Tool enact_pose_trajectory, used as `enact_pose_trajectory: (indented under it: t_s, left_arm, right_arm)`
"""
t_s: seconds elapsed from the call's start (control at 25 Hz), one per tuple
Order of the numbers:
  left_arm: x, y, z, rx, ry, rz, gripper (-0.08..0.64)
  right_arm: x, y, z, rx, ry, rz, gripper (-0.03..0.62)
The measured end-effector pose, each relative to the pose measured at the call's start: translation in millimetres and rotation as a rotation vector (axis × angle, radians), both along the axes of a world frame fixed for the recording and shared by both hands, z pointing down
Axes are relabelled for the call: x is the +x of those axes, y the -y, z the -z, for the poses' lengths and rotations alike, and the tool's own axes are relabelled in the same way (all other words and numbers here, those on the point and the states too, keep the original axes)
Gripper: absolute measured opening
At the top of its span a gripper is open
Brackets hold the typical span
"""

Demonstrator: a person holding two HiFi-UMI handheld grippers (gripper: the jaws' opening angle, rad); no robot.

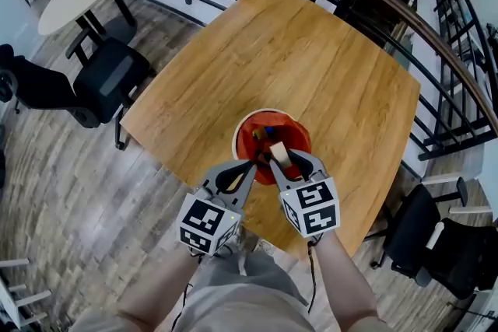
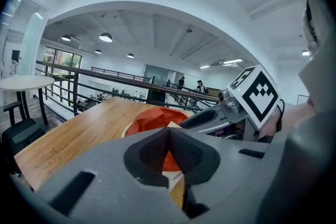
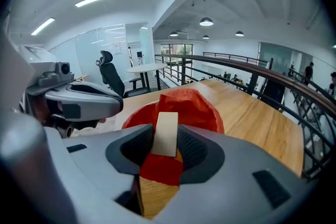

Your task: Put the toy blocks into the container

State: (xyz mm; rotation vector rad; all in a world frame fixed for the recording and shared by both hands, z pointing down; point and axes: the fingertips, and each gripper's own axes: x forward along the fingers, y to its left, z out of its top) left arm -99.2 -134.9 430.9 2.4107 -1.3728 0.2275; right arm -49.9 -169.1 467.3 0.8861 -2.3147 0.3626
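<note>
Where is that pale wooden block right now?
In the head view, the pale wooden block sits clamped in the right hand-held gripper, over the near side of the red container.

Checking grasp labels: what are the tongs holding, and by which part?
Right tongs pinch a tan block across its two long sides; left tongs are shut, empty.

The head camera looks steeply down from well above the container (image 1: 247,140), taking in the whole surface (image 1: 311,66). The cameras on the left tongs (image 2: 168,131) and right tongs (image 3: 166,139) sit close behind their jaws, facing the container from its near side. All three views share it.
</note>
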Motion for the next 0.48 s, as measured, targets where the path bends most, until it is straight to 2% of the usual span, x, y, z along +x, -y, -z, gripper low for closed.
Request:
enact_pose_trajectory:
  t_s: [0.2,0.48]
  left_arm:
    - [2.5,0.2,-7.7,-0.021,-0.006,-0.006,0.012]
    - [0.6,2.5,-7.8,-0.031,-0.015,-0.004,0.012]
  right_arm:
    - [0.7,-1.1,-9.1,-0.010,-0.034,0.017,0.152]
    - [0.9,0.2,-7.0,-0.009,-0.028,0.012,0.152]
